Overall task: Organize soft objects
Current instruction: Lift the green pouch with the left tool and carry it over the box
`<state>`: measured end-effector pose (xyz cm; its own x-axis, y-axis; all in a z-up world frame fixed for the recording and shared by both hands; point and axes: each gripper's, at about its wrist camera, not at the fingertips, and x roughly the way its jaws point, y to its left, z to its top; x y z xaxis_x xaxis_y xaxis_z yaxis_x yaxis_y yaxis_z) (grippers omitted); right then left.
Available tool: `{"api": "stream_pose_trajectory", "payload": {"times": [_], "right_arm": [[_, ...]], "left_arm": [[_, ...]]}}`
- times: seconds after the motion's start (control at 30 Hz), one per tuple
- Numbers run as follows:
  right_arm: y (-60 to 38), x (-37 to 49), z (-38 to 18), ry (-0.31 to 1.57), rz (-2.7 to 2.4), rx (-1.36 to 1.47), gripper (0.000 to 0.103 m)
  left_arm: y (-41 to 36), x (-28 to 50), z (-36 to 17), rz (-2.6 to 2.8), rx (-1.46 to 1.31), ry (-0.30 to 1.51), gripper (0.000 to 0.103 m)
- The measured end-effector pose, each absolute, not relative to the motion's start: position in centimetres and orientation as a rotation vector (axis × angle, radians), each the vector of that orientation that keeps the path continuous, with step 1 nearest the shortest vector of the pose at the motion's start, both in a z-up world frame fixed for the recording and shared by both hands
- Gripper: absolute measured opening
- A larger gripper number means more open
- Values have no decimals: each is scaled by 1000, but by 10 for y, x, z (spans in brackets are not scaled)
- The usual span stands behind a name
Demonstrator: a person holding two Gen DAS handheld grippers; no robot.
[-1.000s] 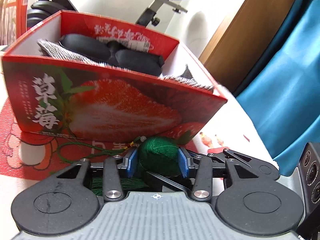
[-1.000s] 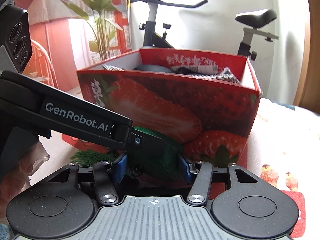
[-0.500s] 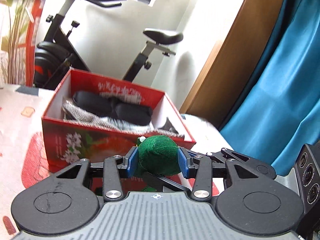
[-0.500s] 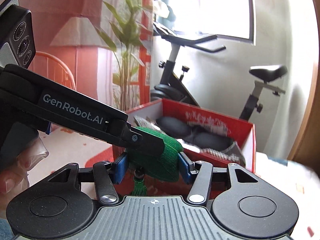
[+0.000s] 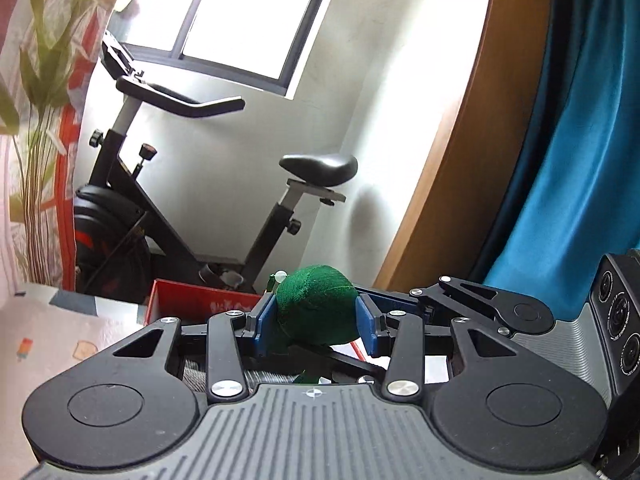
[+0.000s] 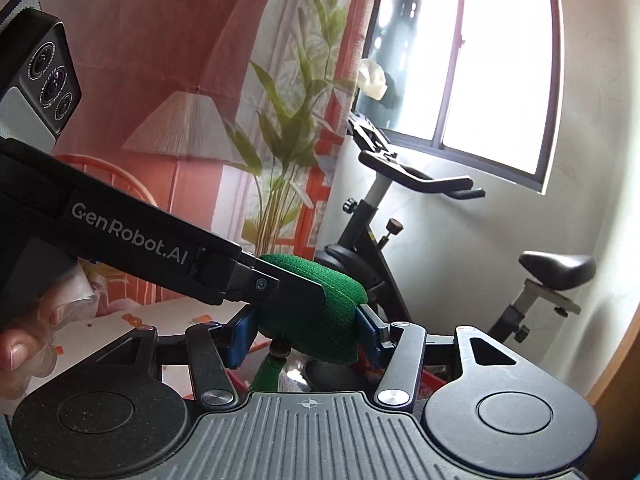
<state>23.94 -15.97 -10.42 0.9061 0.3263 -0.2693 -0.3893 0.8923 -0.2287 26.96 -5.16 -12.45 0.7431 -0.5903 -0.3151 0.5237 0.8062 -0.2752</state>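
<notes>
Red box (image 5: 192,300) low beyond both claws, mostly hidden behind the linkages; likely the drop target. Green stuffed pouch (image 5: 316,310) pinched from two sides at once: left claw (image 5: 316,322) clamping one end, right claw (image 6: 306,330) clamping the other, blue pads pressed into fabric. Dual grip probably to steady a soft, floppy load. Both claws pitched slightly downward, raised clear of the bench (image 5: 48,340). Tassel (image 6: 268,374) hanging beneath right claw.
</notes>
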Motion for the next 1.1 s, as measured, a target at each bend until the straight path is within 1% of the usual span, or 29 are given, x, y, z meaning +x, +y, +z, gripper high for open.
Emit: {"api": "stream_pose_trajectory", "payload": {"times": [0.13, 0.27, 0.4, 0.6, 0.7, 0.87, 1.1], "right_arm": [[-150, 271, -84, 213, 394, -322, 50], [-144, 301, -79, 206, 410, -331, 50], [-139, 324, -88, 208, 414, -326, 50], [-145, 356, -122, 274, 393, -312, 50], [-154, 368, -150, 336, 371, -303, 50], [-179, 378, -197, 458, 320, -245, 50], [-208, 383, -234, 574, 248, -192, 50]], "left_arm": [[-50, 286, -110, -576, -146, 357, 45], [-45, 310, -102, -547, -124, 339, 45], [-45, 324, -102, -508, -76, 320, 45], [-52, 347, -128, -501, -51, 337, 45], [-60, 366, -151, -511, -60, 397, 45], [-77, 397, -193, -577, -100, 547, 45], [-99, 417, -223, -619, -134, 667, 44]]}}
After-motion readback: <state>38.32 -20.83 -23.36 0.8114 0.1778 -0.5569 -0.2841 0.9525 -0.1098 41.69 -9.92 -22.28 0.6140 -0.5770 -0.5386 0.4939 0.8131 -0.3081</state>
